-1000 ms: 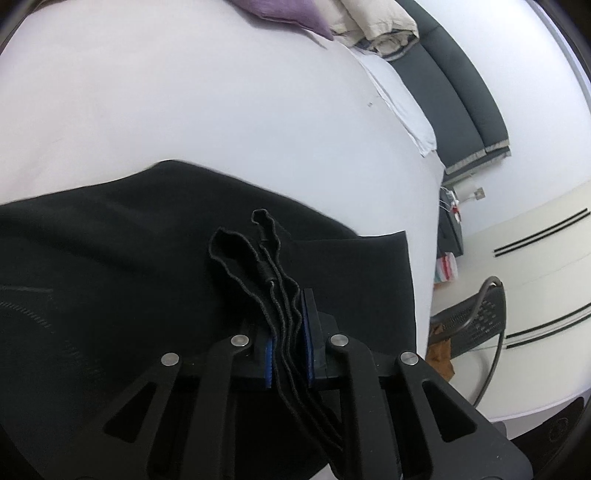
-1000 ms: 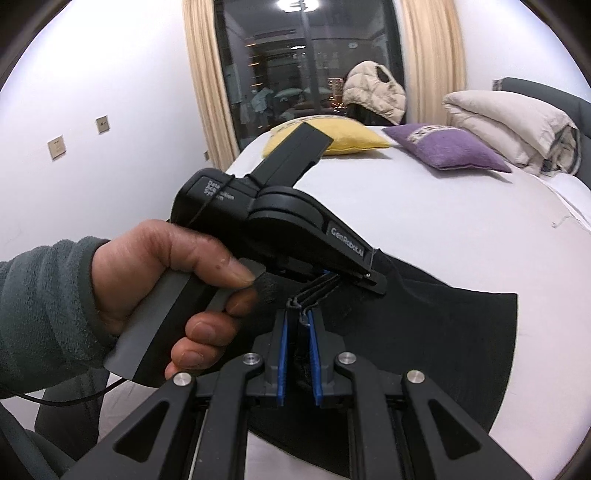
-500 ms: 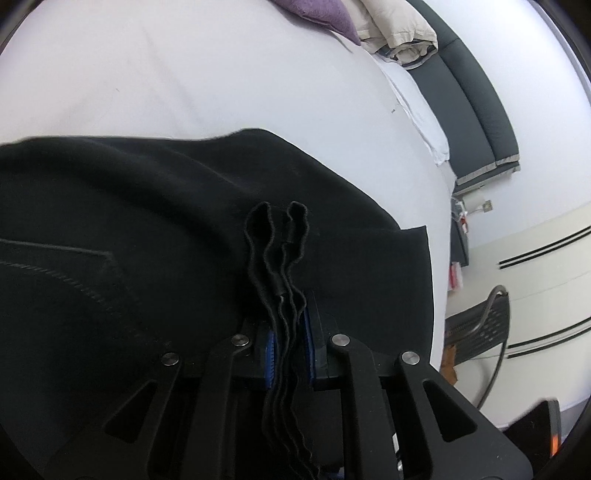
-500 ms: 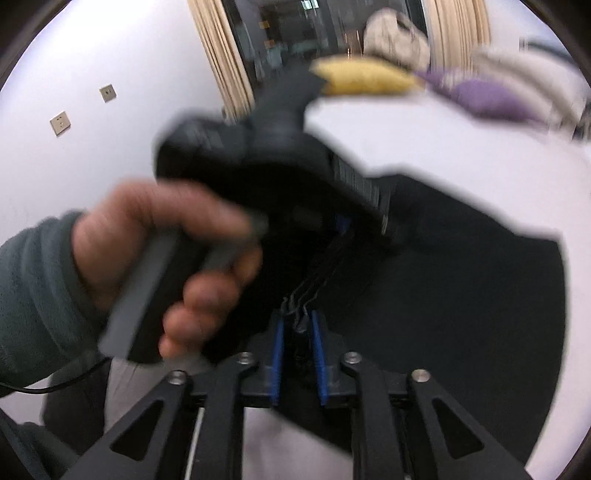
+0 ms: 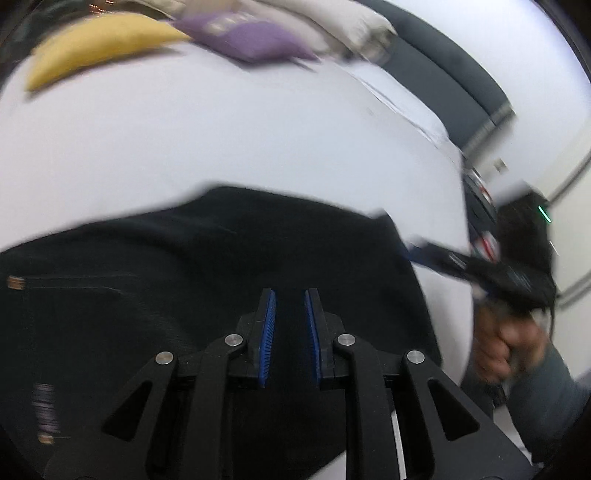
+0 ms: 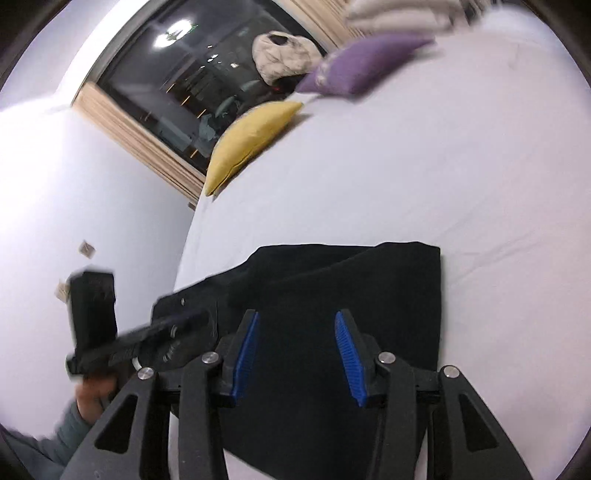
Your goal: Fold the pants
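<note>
The black pants (image 5: 221, 258) lie folded flat on the white bed (image 5: 221, 129). My left gripper (image 5: 290, 295) hovers just above them, its jaws opening, with a clear gap between the blue pads and no cloth in it. In the right wrist view the pants (image 6: 351, 280) form a dark rectangle near the bed's edge. My right gripper (image 6: 295, 317) stands above them, its jaws opening wide and empty. Each view shows the other gripper blurred in a person's hand: the right gripper (image 5: 413, 253) at the pants' right corner, the left gripper (image 6: 181, 319) at their left edge.
A yellow pillow (image 6: 251, 136) and a purple pillow (image 6: 365, 62) lie at the far end of the bed, with folded beige bedding (image 5: 351, 22) beside them. A dark headboard (image 5: 443, 74) runs along the right. A dark window (image 6: 184, 74) with curtains faces the bed.
Both grippers held the bunched edge of the pants close together; now both have let go and drawn apart. The pants lie flat, and the right wrist has rolled.
</note>
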Available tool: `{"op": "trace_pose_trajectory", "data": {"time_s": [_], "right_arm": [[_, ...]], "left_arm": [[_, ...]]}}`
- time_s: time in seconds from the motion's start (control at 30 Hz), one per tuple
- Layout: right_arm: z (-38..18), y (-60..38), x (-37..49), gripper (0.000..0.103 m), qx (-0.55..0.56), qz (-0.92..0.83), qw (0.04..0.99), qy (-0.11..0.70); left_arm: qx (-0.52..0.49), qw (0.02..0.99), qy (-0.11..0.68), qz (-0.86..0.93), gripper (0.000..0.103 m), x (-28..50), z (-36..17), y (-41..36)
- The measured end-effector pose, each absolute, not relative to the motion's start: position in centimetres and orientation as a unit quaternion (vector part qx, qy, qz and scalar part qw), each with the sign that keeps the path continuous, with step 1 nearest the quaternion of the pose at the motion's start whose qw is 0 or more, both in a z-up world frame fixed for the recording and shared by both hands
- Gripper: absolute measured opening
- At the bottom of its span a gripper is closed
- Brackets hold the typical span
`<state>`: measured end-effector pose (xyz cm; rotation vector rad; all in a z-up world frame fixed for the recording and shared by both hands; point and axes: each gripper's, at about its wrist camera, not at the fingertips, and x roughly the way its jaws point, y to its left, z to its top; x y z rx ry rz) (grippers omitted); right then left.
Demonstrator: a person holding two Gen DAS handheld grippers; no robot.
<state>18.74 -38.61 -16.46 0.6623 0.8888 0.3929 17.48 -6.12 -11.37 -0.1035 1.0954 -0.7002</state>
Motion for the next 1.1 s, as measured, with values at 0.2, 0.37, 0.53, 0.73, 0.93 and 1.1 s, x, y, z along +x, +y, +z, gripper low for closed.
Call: {"op": "trace_pose_trajectory", "data": {"time_s": [0.2, 0.37, 0.53, 0.73, 0.93, 1.1], "right_arm": [[-21.9, -41.5, 22.6, 0.021, 0.344, 0.154, 0.819, 0.434], [-20.0, -43.2, 21.4, 0.023, 0.357, 0.124, 0.822, 0.425], [-17.0, -38.1, 14.6, 0.043, 0.347, 0.264, 0.801, 0.410], [-22.4, -37.9, 9.2, 0.028, 0.368, 0.226, 0.772, 0.466], [-17.5, -38.6, 9.3, 0.032, 0.350, 0.242, 0.789, 0.443], [-17.0, -36.0, 17.3, 0.067, 0.379, 0.282, 0.779, 0.412]], "left_arm": [[-0.059, 0.779, 0.525, -0.337, 0.015, 14.4, -16.7, -6.4], [-0.062, 0.787, 0.511, -0.340, 0.016, 12.3, -16.1, -3.6], [-0.051, 0.794, 0.499, -0.343, 0.016, 11.3, -15.5, -3.5], [-0.072, 0.793, 0.505, -0.335, 0.015, 9.9, -17.0, -2.4], [-0.084, 0.798, 0.498, -0.328, 0.016, 8.6, -17.1, -2.6], [-0.076, 0.800, 0.506, -0.314, 0.016, 8.3, -17.2, -3.6]]}}
